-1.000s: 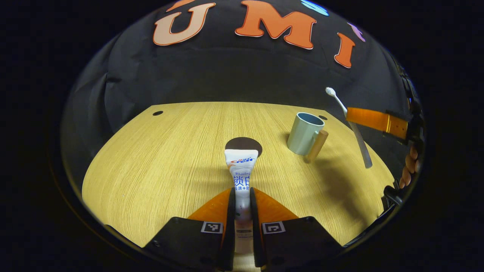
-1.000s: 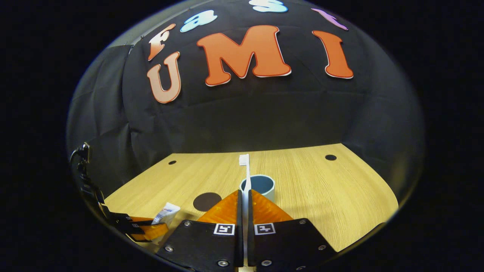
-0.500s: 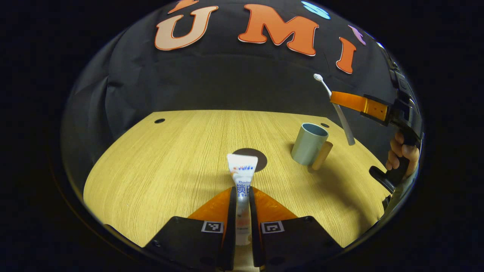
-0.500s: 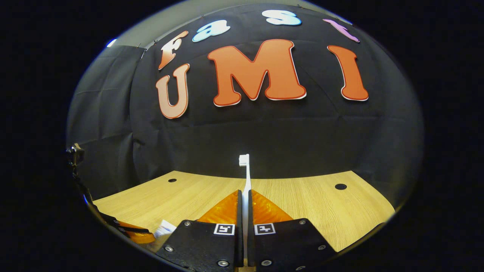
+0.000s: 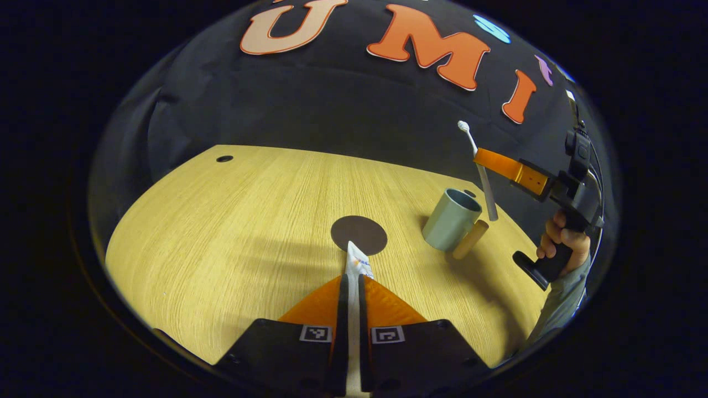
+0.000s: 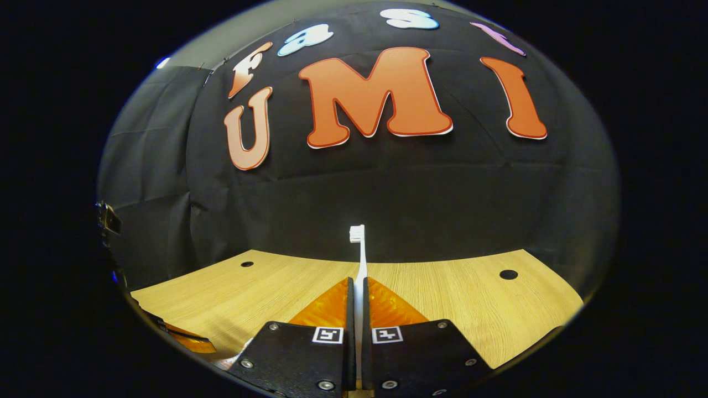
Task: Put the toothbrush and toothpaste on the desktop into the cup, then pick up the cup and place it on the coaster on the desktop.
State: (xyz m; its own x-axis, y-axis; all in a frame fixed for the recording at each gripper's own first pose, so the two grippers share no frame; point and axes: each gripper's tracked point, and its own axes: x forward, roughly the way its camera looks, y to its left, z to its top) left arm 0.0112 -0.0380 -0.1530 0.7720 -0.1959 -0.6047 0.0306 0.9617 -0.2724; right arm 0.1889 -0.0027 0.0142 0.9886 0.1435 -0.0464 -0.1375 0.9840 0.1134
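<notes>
- Left gripper view: the left gripper [image 5: 349,284] has its jaws nearly closed on the toothpaste tube [image 5: 357,264], which is pinched edge-on between both fingers, its flat end pointing toward the dark round coaster [image 5: 359,234] near the middle of the desktop [image 5: 221,232].
- The pale green cup [image 5: 451,219] with a wooden handle stands empty toward the desktop's far right edge, well apart from the coaster.
- In the same view the right gripper [image 5: 500,166], held by a hand [image 5: 564,243], hangs above and just right of the cup, holding the toothbrush [image 5: 480,171] tilted, bristles up, handle end just above the rim.
- Right gripper view: the right gripper [image 6: 357,293] is closed tight on the toothbrush [image 6: 359,260], which sticks straight out.
- Progress, as I judge it: both items are picked up, 0 of 2 is in the cup; both drops and moving the cup onto the coaster remain.
</notes>
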